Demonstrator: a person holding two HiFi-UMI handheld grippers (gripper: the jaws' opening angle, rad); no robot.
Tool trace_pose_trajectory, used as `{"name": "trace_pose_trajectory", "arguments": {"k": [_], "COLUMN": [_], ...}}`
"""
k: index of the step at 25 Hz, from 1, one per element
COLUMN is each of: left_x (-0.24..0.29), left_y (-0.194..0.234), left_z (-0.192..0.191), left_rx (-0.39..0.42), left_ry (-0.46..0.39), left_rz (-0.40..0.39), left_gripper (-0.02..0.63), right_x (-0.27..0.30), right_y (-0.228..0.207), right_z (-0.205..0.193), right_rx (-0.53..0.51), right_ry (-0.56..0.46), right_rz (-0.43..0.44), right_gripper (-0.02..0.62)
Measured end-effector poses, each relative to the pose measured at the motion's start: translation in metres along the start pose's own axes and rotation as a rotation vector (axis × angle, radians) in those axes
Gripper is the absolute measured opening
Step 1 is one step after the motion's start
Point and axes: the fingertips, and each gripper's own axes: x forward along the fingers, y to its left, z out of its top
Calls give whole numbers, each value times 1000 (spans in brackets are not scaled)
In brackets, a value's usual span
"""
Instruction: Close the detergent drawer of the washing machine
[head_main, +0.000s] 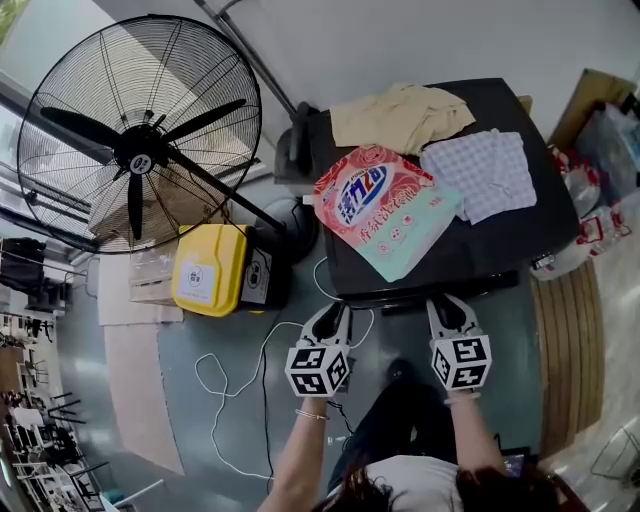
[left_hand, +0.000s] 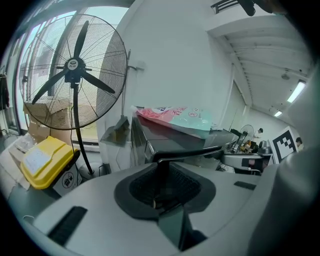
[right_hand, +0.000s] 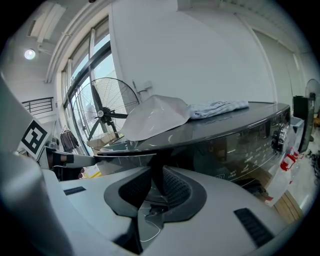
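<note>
Down at the front of the washer (head_main: 505, 250) now, both grippers level with its top edge. Task barely started, by the look of it: no contact with the drawer yet, and nothing pressed home.

Left gripper (head_main: 333, 312) at the washer's front left corner, jaws together, nothing between them. Right gripper (head_main: 447, 305) further along the same front edge, just beside it, jaws likewise pinched together and empty. Pushing pose rather than grasping pose, most likely.

Drawer (left_hand: 190, 151) taken to be the dark ledge tucked under the top's front lip. Appears to stand out a little from the front panel in both gripper views, though hard to be sure how far. From the head view, mostly lost under the overhang of the top. Sits straight ahead of the left gripper's tips and very near them; whether touching, cannot tell. Lies to the left of the right gripper, which faces the control panel and its knob (right_hand: 280, 136) instead.

Up on top, well clear of the action: a pink detergent bag (head_main: 385, 208), a checked cloth (head_main: 480, 172) and a beige cloth (head_main: 400, 115). Big fan (head_main: 140, 130) off to the left on the floor.

Left to do, going by this: meet the drawer's face squarely and drive it flush with the panel. Left gripper the better placed for that shove.
</note>
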Motion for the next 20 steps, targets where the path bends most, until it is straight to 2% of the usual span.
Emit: {"name": "trace_pose_trajectory", "arguments": {"k": [20], "left_x": [6], "left_y": [7], "left_z": [2], "left_rx": [-28], "left_ry": [22], "left_rz": [26], "left_gripper": [117], "right_x": [6], "right_y": [-5], "right_z": [1], "right_rx": [37], "right_ry": [-1], "right_rz": [-18], "right_gripper": [114]}}
